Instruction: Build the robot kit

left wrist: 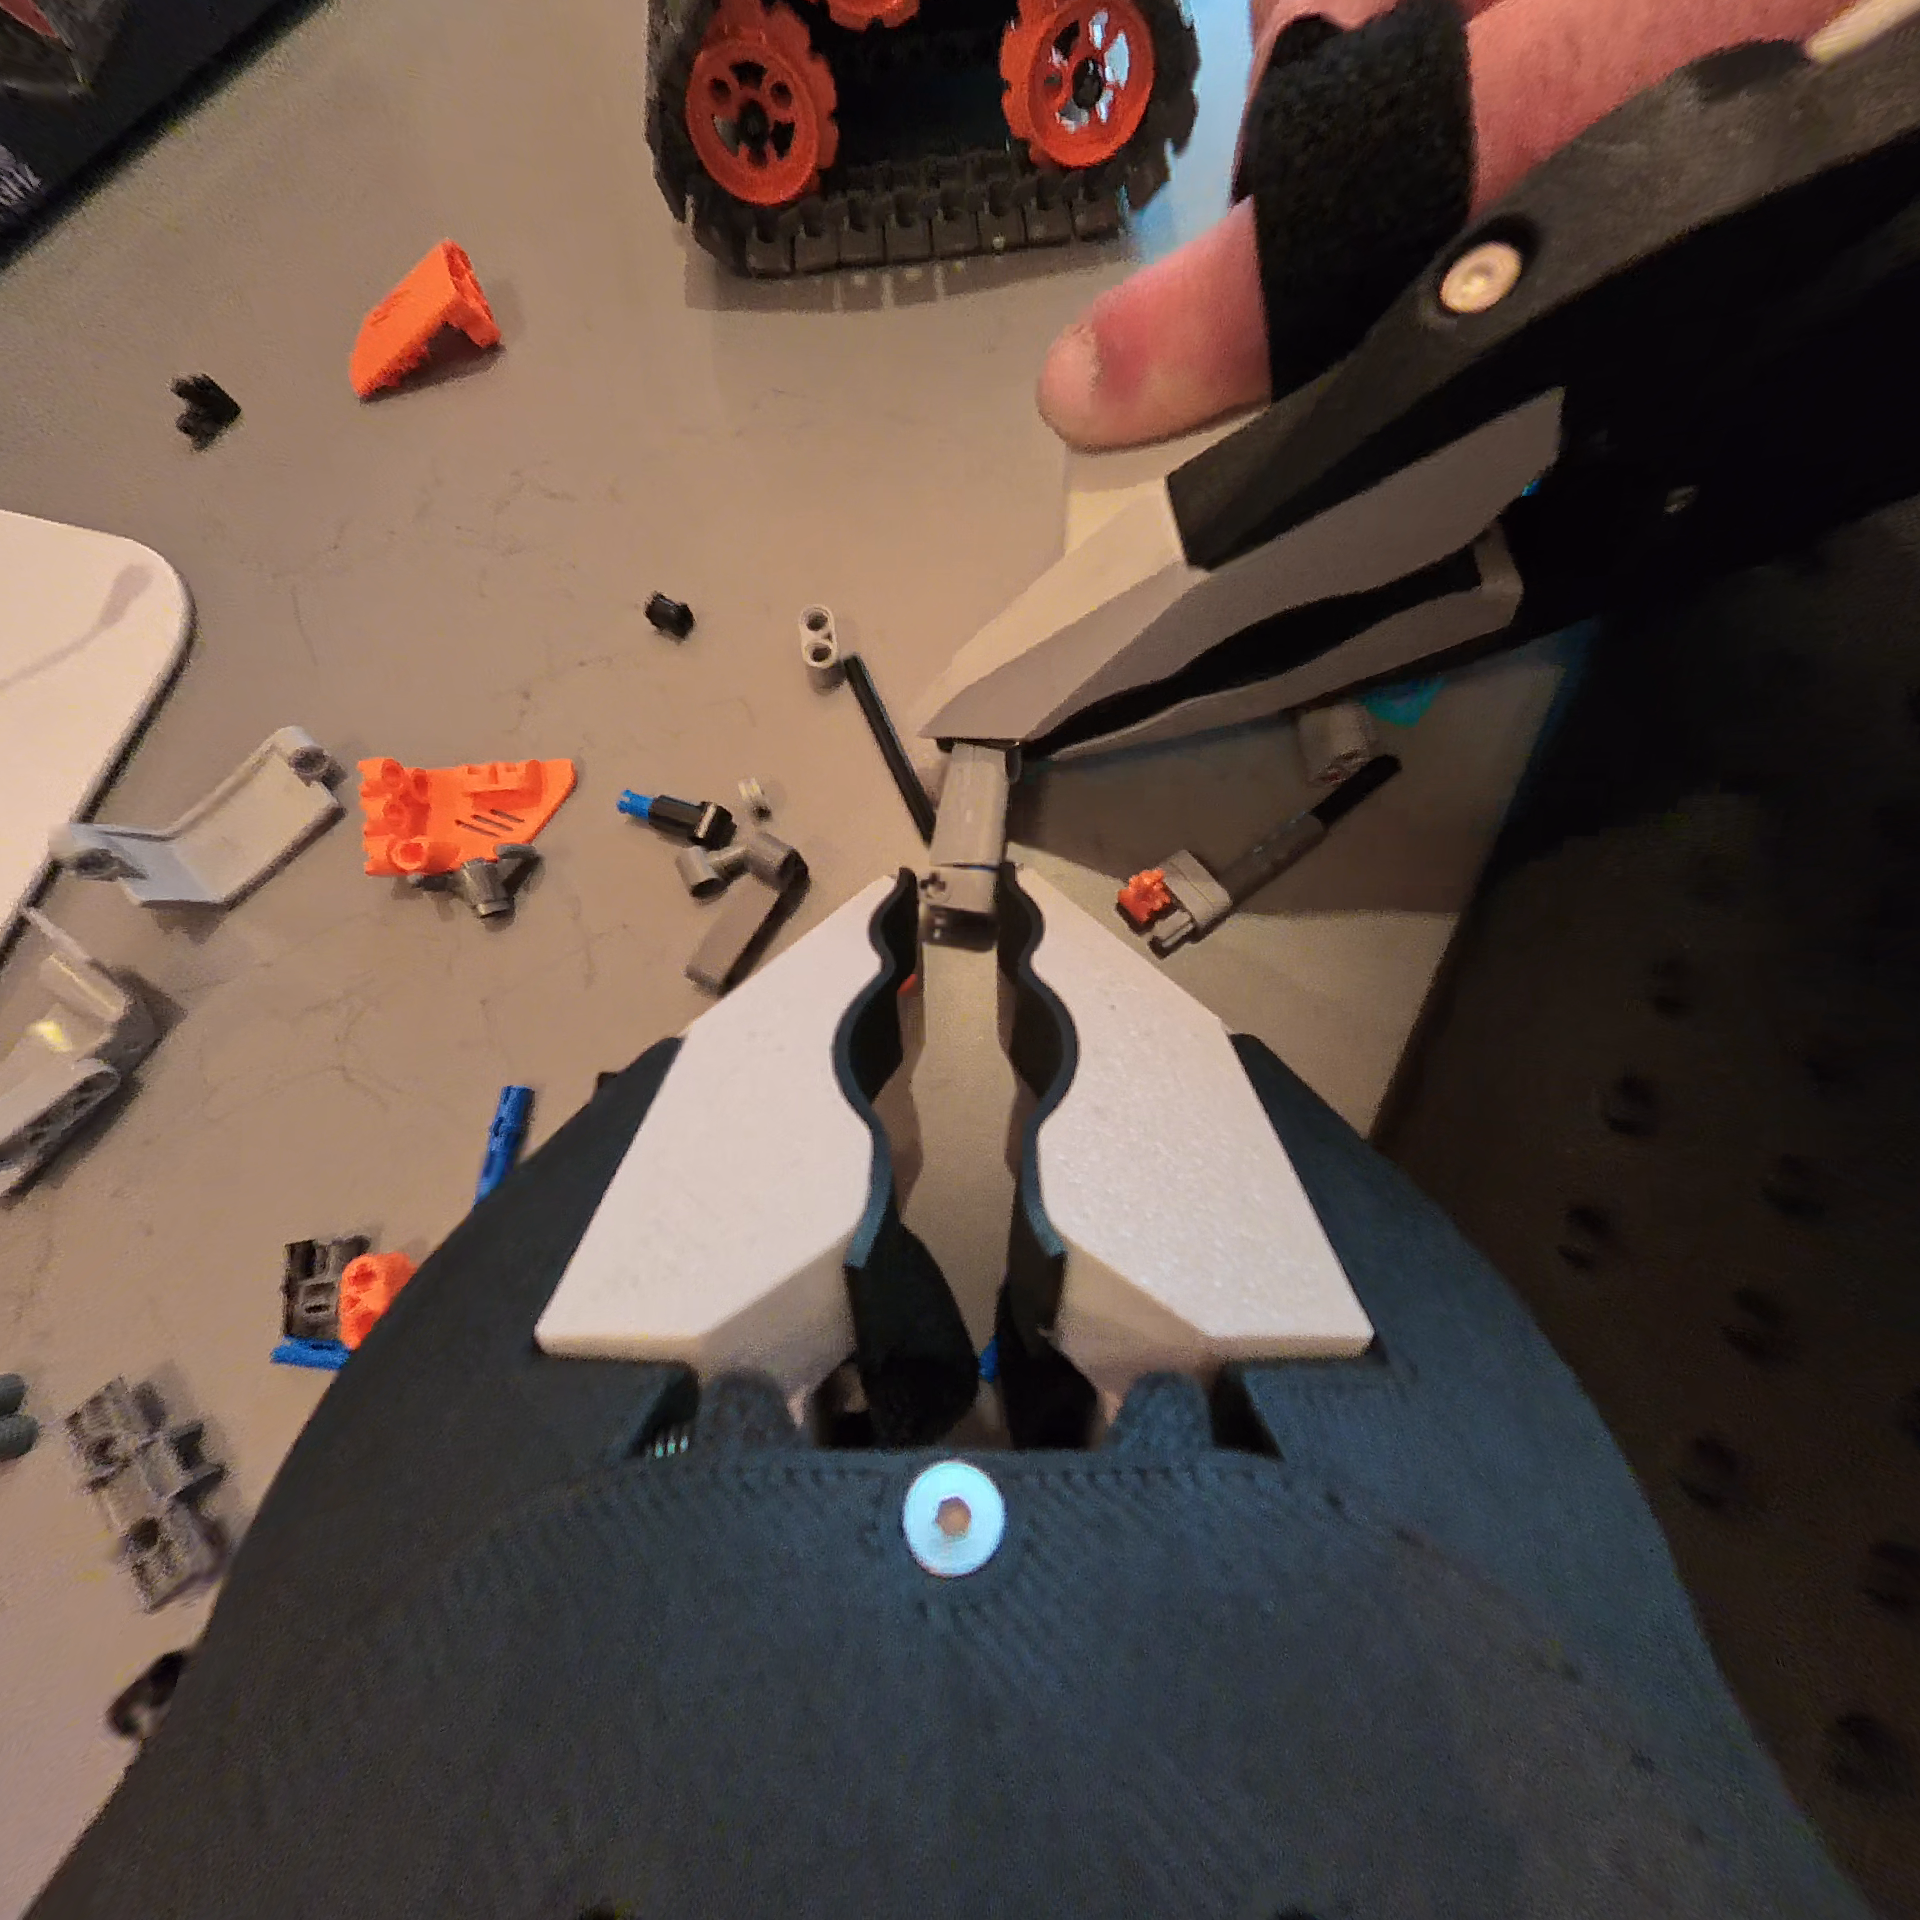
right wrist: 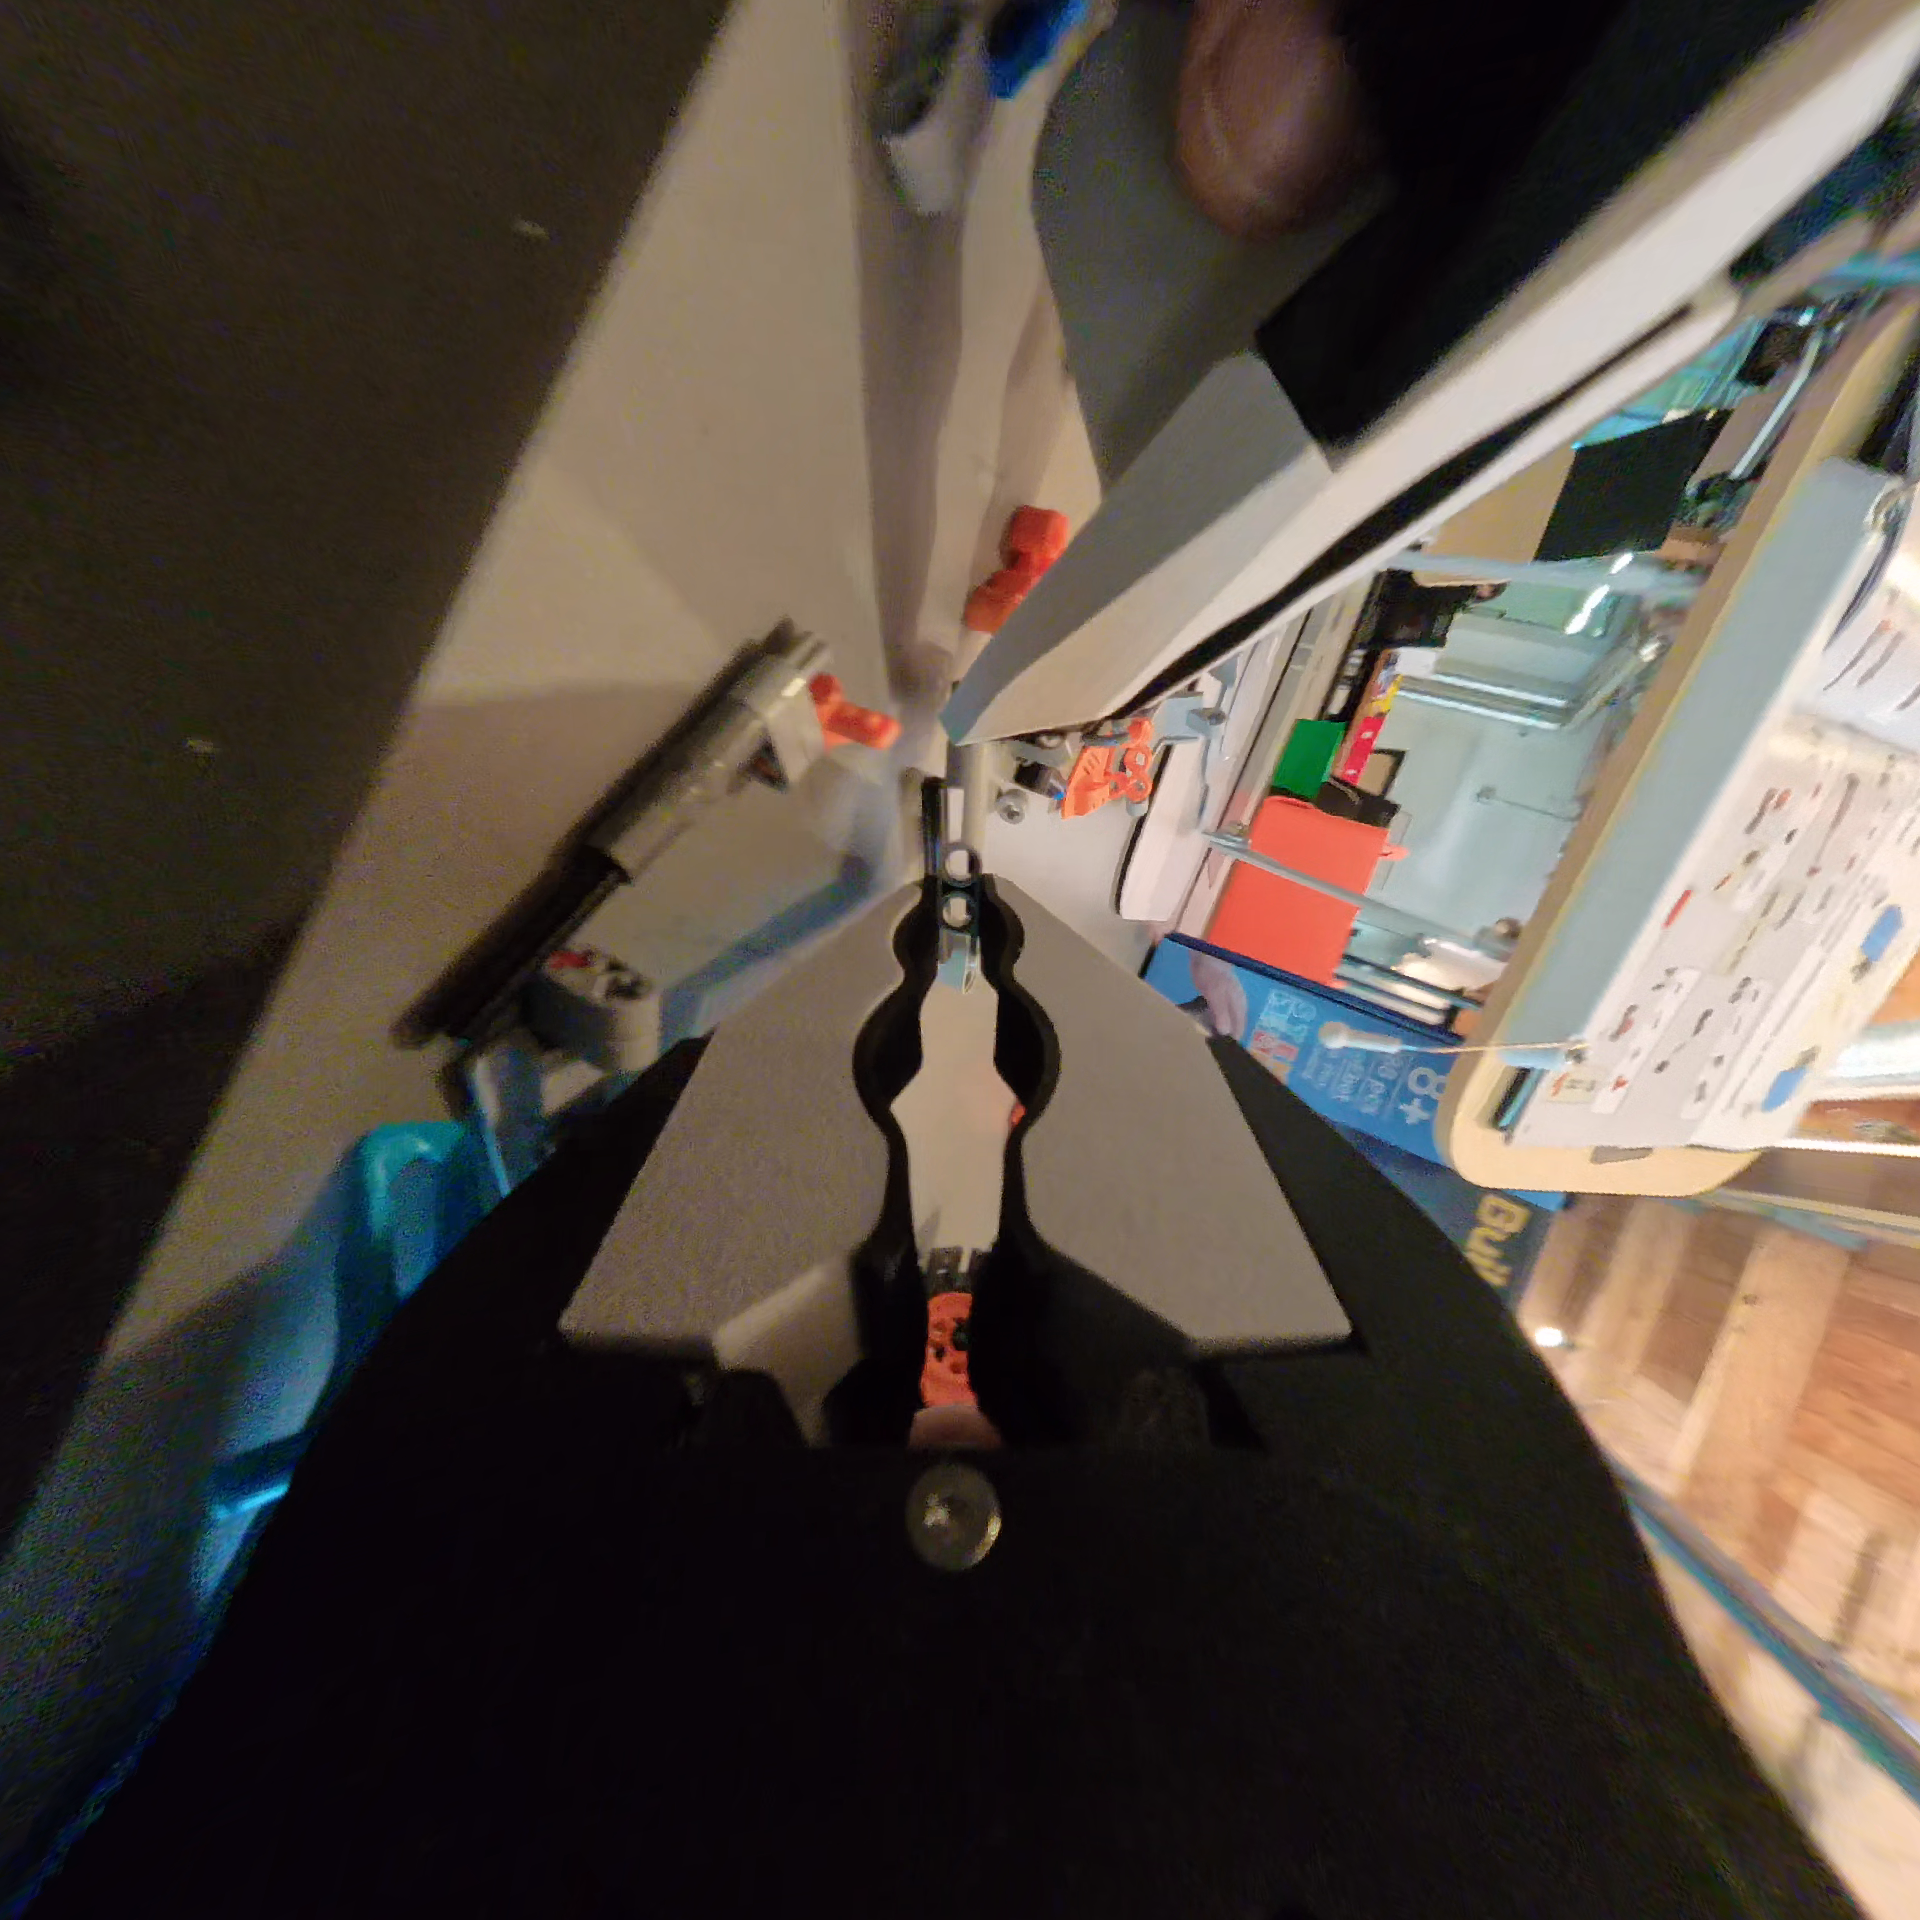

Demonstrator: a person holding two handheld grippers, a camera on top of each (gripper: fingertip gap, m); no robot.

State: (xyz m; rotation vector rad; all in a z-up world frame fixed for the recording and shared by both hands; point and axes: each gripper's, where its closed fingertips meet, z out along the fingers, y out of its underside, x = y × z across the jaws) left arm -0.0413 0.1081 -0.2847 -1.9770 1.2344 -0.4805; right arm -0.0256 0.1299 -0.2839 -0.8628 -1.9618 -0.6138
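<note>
Left tongs (left wrist: 961, 894): tips nearly together, pinching a small grey piece.
Right tongs (right wrist: 961, 914): tips nearly together, pinching a small dark piece; tilted on edge.
Hand (left wrist: 1247, 301): fingers strapped to right tongs.

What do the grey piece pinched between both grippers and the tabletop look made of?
Grey piece: moulded plastic, probably; smooth satin faces, crisp edges, like the loose toy parts nearby. Tabletop: matte grey with faint mottling, maybe laminate or stone-look; hard to tell.
</note>
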